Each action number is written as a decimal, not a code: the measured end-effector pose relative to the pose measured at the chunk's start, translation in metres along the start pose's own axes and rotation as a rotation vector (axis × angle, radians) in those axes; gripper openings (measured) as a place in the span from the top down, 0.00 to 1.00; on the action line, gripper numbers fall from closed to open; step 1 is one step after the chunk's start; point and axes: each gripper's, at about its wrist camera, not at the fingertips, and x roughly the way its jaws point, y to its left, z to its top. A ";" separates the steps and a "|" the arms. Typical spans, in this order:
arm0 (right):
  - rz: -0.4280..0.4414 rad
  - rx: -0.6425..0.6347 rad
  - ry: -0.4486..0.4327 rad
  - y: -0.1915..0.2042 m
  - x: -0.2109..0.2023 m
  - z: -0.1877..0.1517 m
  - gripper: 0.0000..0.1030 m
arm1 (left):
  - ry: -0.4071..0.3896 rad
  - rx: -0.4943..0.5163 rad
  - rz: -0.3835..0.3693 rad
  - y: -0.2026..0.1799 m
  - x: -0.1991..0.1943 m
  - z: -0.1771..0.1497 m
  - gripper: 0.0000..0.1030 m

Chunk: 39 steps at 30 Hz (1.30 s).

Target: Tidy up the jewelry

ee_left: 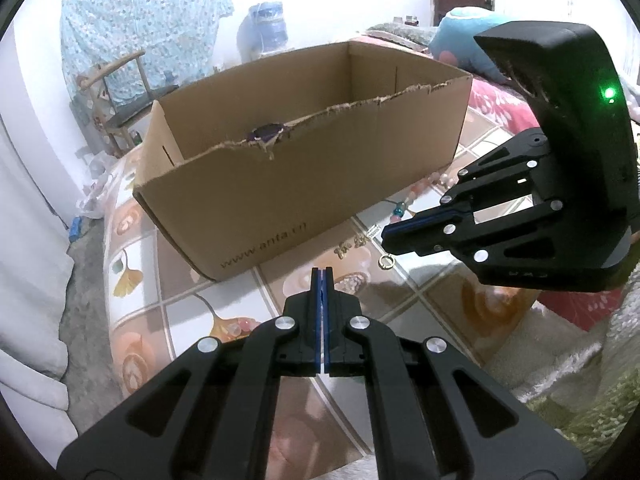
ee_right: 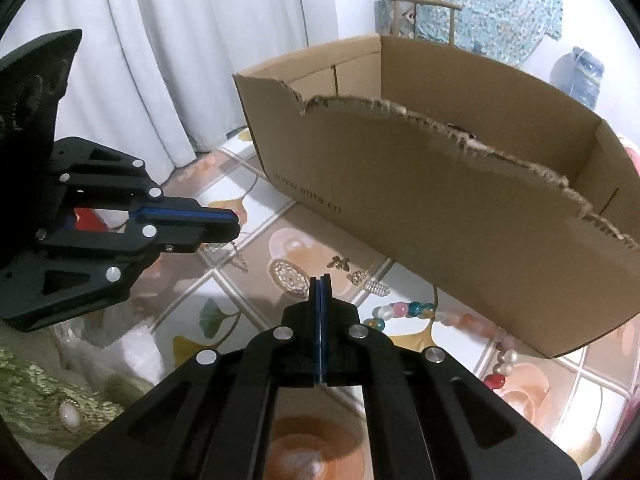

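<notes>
Cardboard box (ee_left: pixel 304 168), open-topped with a torn near rim, stands on the patterned surface (ee_left: pixel 420 304); something purple (ee_left: pixel 266 133) shows just over that rim, identity unclear.

Left wrist view: left gripper (ee_left: pixel 322 276) has its jaws clenched, nothing visible between them. Right gripper (ee_left: pixel 390 236) is also clenched, tip just above a small gold ring (ee_left: pixel 386 261). Whether it pinches anything cannot be told. A gold charm (ee_left: pixel 352 245) lies near the box.

Right wrist view: right gripper (ee_right: pixel 321 282) closed, apparently empty. Bead bracelet (ee_right: pixel 404 312) lies against the box's near wall, partly cut off by it. Small gold pieces (ee_right: pixel 340 263) lie between jaws and box. Left gripper (ee_right: pixel 230 222) hovers over a small piece, hard to make out.

Judgement: pick one piece per grasp, pinch low against the surface, lift clear of the torn rim before release.
</notes>
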 end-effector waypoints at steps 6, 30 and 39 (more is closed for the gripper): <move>-0.011 0.028 0.016 -0.003 0.000 0.000 1.00 | -0.008 0.006 -0.001 -0.002 -0.002 -0.001 1.00; -0.114 0.103 0.090 -0.019 0.043 0.008 0.71 | 0.015 -0.027 -0.021 0.001 0.012 -0.004 1.00; -0.053 0.087 0.137 -0.013 0.047 0.007 0.91 | 0.025 -0.030 -0.032 0.003 0.016 -0.005 1.00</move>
